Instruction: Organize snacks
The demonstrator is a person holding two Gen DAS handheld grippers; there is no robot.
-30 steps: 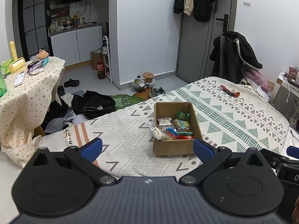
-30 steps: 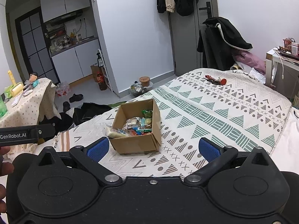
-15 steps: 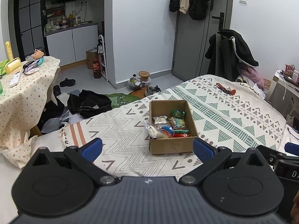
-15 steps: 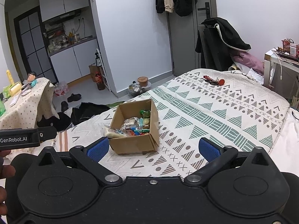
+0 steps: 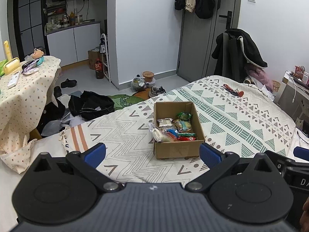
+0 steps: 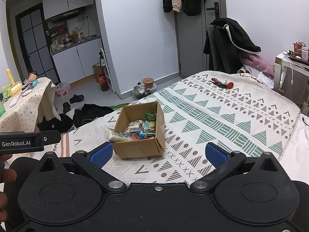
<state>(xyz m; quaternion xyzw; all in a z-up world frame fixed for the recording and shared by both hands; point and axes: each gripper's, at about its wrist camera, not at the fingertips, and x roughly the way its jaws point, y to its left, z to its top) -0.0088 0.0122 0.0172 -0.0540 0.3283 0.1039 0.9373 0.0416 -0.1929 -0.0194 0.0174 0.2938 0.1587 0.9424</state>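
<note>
While hovering short of snack box (image 5: 178, 133), left hand-held gripper (image 5: 152, 153) spread wide, empty; right hand-held gripper (image 6: 158, 153) likewise.

**Even indoor light, heavy fisheye bend**

Both views are evenly and fairly brightly lit by soft, cool indoor light; its source lies outside the frames. Shadows are faint: a soft one sits under the cardboard box (image 5: 178, 129) on the bed (image 5: 241, 123). The white walls show no harsh glare. Focus holds sharp from bottom to far background, with no motion blur. Straight door and wall edges bow toward the frame borders, and the corners darken into black vignette.
</note>
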